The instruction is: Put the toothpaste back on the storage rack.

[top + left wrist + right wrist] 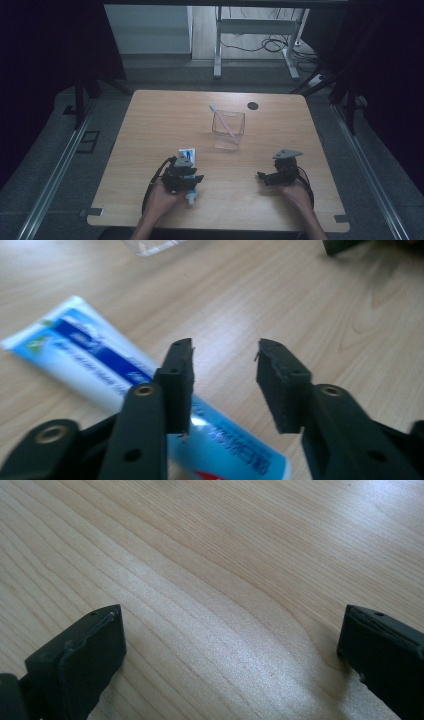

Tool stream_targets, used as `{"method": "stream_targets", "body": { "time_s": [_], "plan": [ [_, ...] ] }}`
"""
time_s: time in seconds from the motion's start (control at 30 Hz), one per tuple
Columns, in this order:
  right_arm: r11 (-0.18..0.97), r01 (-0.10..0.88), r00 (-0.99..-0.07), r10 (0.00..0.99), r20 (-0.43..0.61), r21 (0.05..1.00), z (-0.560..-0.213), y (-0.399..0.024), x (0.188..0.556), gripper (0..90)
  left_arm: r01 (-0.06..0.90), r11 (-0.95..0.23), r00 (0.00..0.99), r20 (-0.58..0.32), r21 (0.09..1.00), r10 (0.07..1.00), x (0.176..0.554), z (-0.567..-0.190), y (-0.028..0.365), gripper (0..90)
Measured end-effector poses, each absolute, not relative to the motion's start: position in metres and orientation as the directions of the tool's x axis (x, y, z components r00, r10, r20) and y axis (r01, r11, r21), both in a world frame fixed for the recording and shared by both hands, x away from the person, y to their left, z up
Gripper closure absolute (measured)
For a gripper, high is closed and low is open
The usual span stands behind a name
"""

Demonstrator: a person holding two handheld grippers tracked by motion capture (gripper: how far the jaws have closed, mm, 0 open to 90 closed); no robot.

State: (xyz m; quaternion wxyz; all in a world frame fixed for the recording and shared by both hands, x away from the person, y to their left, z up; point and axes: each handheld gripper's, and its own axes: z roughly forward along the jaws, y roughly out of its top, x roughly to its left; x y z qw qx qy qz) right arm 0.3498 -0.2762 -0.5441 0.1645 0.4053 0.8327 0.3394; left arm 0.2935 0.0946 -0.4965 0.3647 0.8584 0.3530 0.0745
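1 wooden table — toothpaste tube, clear holder

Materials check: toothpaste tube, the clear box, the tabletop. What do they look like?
Toothpaste tube: likely soft plastic laminate, glossy, printed blue and white; it catches highlights.
Clear box: transparent and rigid with straight walls, acrylic or glass, can't tell which; a pink toothbrush shows through it.
Tabletop: light wood or wood-look laminate, matte, visible grain lines.
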Motion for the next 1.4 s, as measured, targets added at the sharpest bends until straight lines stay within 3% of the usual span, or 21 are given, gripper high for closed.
{"method": "stream_targets", "body": {
  "time_s": [0.2,0.5,1.4],
  "plan": [
    [0.441,0.563,-0.618,0.786,0.002,0.699,-0.544,-0.276,0.35,0.0,0.556,-0.514,0.762,-0.154,0.653,0.629,0.288,-0.503,0.085,78.0],
    [0.441,0.563,-0.618,0.786,0.002,0.699,-0.544,-0.276,0.35,0.0,0.585,-0.541,0.75,-0.15,0.604,0.644,0.281,-0.51,0.087,85.5],
    [0.439,0.566,-0.616,0.788,0.003,0.698,-0.544,-0.276,0.349,0.0,0.604,-0.574,0.718,-0.066,0.553,0.692,0.284,-0.51,0.138,81.1]
  ]
}}
